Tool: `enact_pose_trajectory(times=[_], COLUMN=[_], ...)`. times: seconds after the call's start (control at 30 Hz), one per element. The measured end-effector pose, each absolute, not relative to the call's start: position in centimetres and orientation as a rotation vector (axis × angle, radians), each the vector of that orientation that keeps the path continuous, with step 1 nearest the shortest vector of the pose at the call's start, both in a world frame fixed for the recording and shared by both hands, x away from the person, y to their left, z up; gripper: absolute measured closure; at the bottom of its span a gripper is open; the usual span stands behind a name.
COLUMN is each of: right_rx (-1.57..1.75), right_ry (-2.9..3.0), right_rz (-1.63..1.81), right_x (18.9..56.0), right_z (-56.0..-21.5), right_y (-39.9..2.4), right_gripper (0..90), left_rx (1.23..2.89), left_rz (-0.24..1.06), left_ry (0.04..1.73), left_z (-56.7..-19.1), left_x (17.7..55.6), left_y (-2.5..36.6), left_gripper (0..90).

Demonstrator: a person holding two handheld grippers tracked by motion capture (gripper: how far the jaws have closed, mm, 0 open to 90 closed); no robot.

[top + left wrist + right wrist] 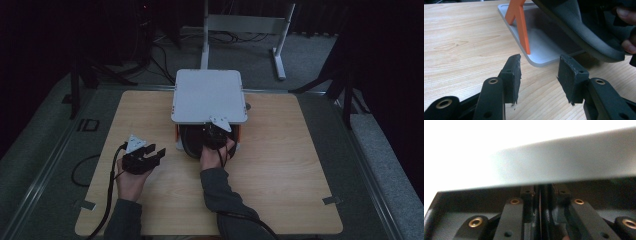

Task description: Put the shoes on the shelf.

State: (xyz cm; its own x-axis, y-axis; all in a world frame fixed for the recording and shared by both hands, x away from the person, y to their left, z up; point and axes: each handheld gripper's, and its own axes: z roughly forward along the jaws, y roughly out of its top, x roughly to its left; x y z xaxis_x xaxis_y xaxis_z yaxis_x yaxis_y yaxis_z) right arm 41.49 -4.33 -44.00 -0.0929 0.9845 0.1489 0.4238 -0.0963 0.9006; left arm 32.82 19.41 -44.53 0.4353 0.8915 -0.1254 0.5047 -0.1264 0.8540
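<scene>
The right claw (pixel 216 134) reaches under the front edge of a grey two-tier rack (pixel 210 95) at the far middle of the wooden tabletop (pixel 280 170); its jaws are closed on the rim of a dark tray (pixel 192 145) that sits in the lower level, half out from beneath the top plate; an orange strut (pixel 520 25) stands on the rack's base plate; the left claw (pixel 150 152) hovers over the tabletop just left of the rack, jaws apart with nothing between them
</scene>
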Motion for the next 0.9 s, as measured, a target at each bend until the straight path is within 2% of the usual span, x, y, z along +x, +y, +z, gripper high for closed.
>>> enact_pose_trajectory(times=[0.63, 0.7, 0.77, 0.8, 0.9], right_rx=[1.580, 1.577, 1.567, 1.545, 1.551], right_ry=[1.476, 1.496, 1.484, 1.530, 1.542], right_rz=[1.202, 1.197, 1.199, 1.201, 1.199], right_x=[42.6, 42.9, 42.9, 42.9, 42.5], right_z=[-44.1, -44.4, -44.5, -44.8, -45.2], right_y=[-3.9, -3.8, -3.8, -3.8, -3.8], right_gripper=[74.3, 67.9, 67.9, 53.1, 47.6], left_rx=[1.772, 1.773, 1.773, 1.774, 1.776], left_rz=[0.529, 0.528, 0.528, 0.526, 0.527], left_ry=[1.199, 1.200, 1.200, 1.198, 1.197], left_z=[-44.4, -44.4, -44.4, -44.5, -44.5], left_x=[32.7, 32.7, 32.7, 32.7, 32.6], left_y=[19.5, 19.5, 19.5, 19.5, 19.4], left_gripper=[53.1, 53.1, 53.1, 53.1, 53.1])
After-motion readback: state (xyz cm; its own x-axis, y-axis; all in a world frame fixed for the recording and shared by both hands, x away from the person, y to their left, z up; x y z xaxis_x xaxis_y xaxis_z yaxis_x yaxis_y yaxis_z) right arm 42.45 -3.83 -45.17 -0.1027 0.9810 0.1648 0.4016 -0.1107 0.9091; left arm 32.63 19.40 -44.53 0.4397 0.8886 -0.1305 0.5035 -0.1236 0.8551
